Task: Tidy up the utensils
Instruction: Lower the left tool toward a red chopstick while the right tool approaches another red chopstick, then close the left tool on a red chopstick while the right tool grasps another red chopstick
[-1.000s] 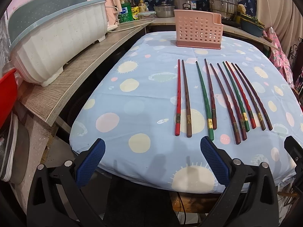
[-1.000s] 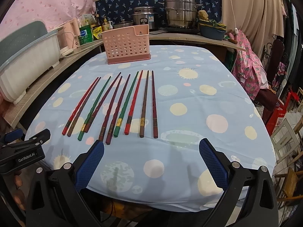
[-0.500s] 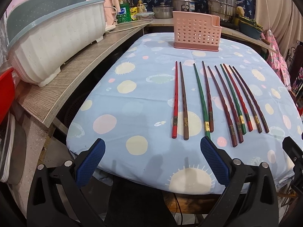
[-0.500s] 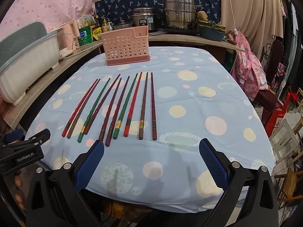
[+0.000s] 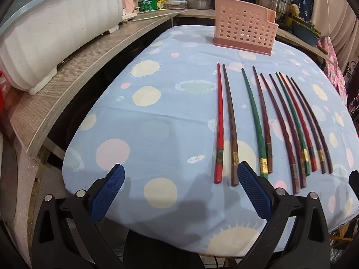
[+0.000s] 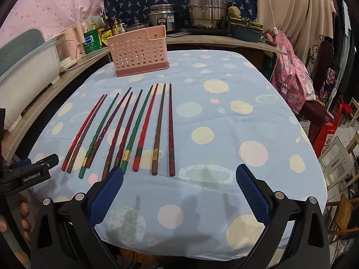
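Several red, brown and green chopsticks (image 5: 269, 121) lie in a row on the blue spotted tablecloth (image 5: 157, 121); they also show in the right wrist view (image 6: 134, 130). A pink perforated utensil holder (image 5: 243, 32) stands upright at the far side, also in the right wrist view (image 6: 139, 53). My left gripper (image 5: 180, 192) is open and empty over the near table edge, its right finger just short of the brown chopstick's butt end. My right gripper (image 6: 179, 192) is open and empty, just short of the chopsticks' near ends. The left gripper also appears at the right wrist view's left edge (image 6: 29, 172).
A white dish rack (image 5: 51, 27) sits on the wooden counter (image 5: 74, 76) to the left. Pots (image 6: 206, 9), a rice cooker (image 6: 163, 18) and bottles (image 6: 116, 27) stand behind the table. Chairs and pink cloth (image 6: 291, 74) are to the right.
Both grippers have moved forward and lower toward the table; the chopsticks' near ends now sit close to the fingertips. Nothing on the table has moved.
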